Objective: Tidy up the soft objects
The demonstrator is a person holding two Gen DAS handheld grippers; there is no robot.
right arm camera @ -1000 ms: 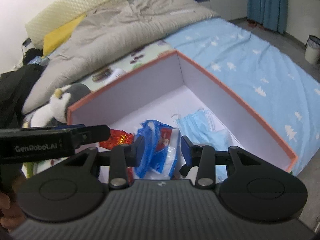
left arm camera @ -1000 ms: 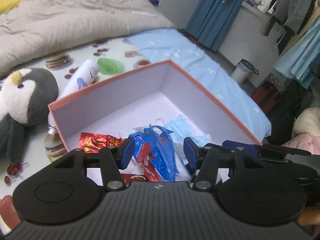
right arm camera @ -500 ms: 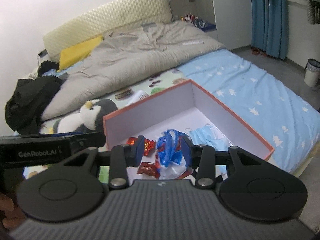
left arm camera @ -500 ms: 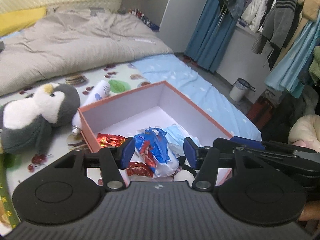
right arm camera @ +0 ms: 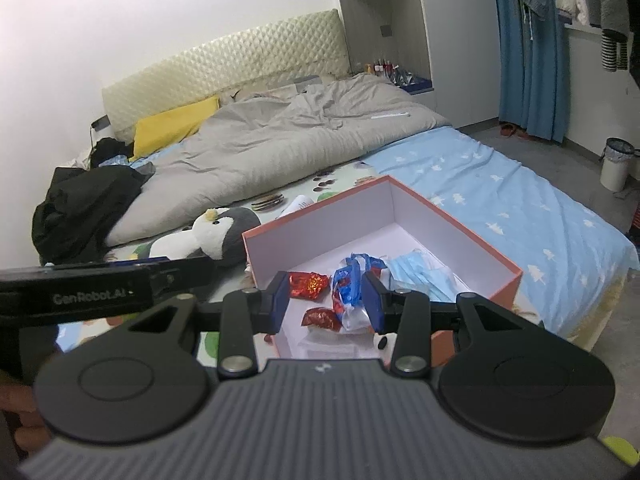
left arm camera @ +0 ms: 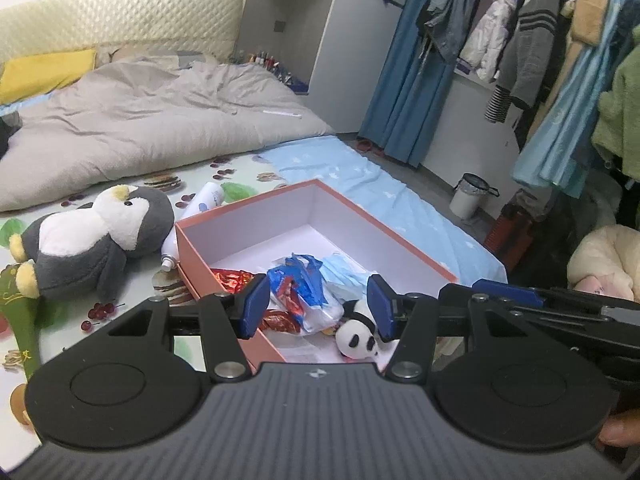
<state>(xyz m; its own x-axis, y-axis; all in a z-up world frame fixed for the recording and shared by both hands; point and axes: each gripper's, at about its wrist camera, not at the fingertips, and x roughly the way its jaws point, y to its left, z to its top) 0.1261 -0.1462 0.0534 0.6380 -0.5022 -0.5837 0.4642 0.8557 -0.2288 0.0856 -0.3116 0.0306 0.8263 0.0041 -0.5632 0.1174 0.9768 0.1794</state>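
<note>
Above the box (left arm camera: 224, 216), the left gripper (left arm camera: 316, 306) and right gripper (right arm camera: 326, 300) are held partly open and empty. The penguin plush (left arm camera: 96, 240), lying beside it, should be approached low and pinched at its body.

Each tool (left arm camera: 316, 305) is matte black with blue pads (right arm camera: 280, 300) (silver screws at the pivots).

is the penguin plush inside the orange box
No, the penguin plush lies on the patterned bedsheet outside the orange box, beside its left wall.
</note>
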